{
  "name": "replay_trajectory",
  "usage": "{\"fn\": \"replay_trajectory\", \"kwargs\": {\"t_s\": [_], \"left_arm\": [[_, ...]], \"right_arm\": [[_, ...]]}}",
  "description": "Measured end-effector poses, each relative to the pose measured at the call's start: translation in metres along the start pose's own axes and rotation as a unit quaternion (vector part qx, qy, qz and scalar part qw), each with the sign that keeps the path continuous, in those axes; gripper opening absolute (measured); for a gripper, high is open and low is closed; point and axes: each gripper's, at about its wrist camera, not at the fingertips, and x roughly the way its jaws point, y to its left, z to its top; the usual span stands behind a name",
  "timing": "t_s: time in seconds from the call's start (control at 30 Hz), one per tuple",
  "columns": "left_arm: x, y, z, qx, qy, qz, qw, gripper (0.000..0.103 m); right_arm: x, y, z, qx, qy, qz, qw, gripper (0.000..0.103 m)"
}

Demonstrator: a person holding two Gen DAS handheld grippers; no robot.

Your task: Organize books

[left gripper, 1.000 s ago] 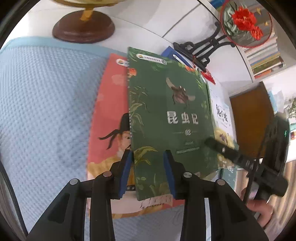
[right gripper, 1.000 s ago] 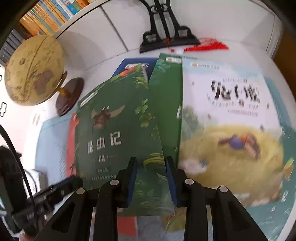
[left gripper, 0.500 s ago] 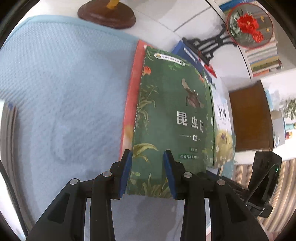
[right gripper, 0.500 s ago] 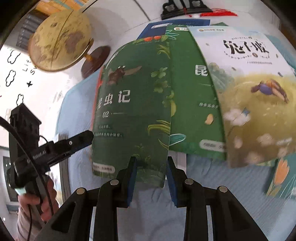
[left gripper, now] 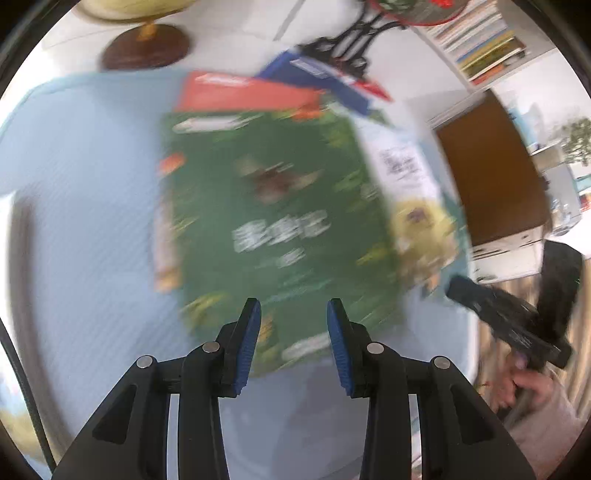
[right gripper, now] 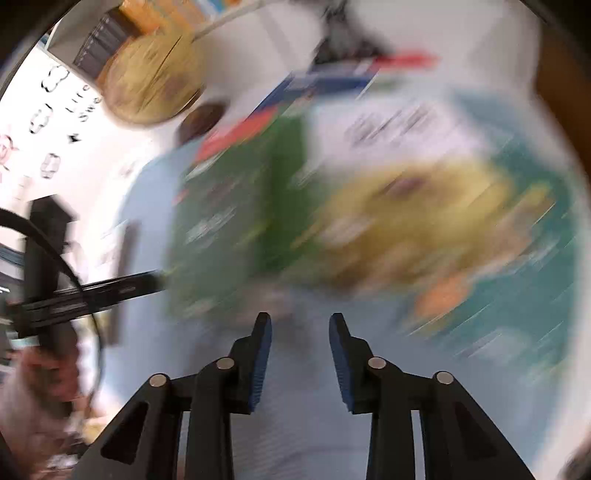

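Both views are blurred by motion. A green book [left gripper: 280, 206] lies flat on a red book [left gripper: 240, 92] on the light blue mat [left gripper: 85, 184]. My left gripper [left gripper: 293, 314] hovers over the green book's near edge, jaws apart and pressing on nothing. A white-and-yellow book [left gripper: 413, 192] lies to its right, with a blue book [left gripper: 321, 74] behind. My right gripper [right gripper: 300, 321] is over bare mat [right gripper: 295, 406], in front of the green book [right gripper: 221, 229] and the white-and-yellow book [right gripper: 406, 206]. Its jaws are opening with nothing between them.
A globe [right gripper: 151, 77] on a brown base [left gripper: 144, 48] stands at the back left, a black stand [left gripper: 354, 33] behind the books. A teal book [right gripper: 535, 295] lies at the right. Bookshelves [left gripper: 484, 44] and a brown cabinet [left gripper: 491, 166] are beyond. A person's hand [left gripper: 524, 384] holds the right gripper [left gripper: 458, 290].
Both grippers have drawn back toward the mat's near side. The right one has come off the green book onto bare mat. The green book now lies squarer over the red one.
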Motion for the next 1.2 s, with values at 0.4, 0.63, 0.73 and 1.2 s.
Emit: {"fn": "replay_trajectory", "kwargs": {"t_s": [0.4,0.63,0.73,1.2], "left_arm": [[0.110,-0.096,0.039,-0.023,0.027,-0.053,0.9979,0.036],[0.092,-0.097,-0.013,0.011,0.067,-0.024,0.9974,0.036],[0.083,-0.082,-0.057,0.005,0.101,-0.026,0.9945,0.036],[0.093,-0.041,-0.072,-0.031,0.153,-0.103,0.9823,0.018]], "right_arm": [[0.046,-0.082,0.044,0.003,0.013,-0.076,0.997,0.037],[0.020,-0.079,-0.031,0.051,0.040,0.021,0.998,0.037],[0.012,-0.074,-0.076,0.072,0.079,0.085,0.991,0.037],[0.021,-0.090,-0.117,0.113,0.087,0.200,0.969,0.030]]}}
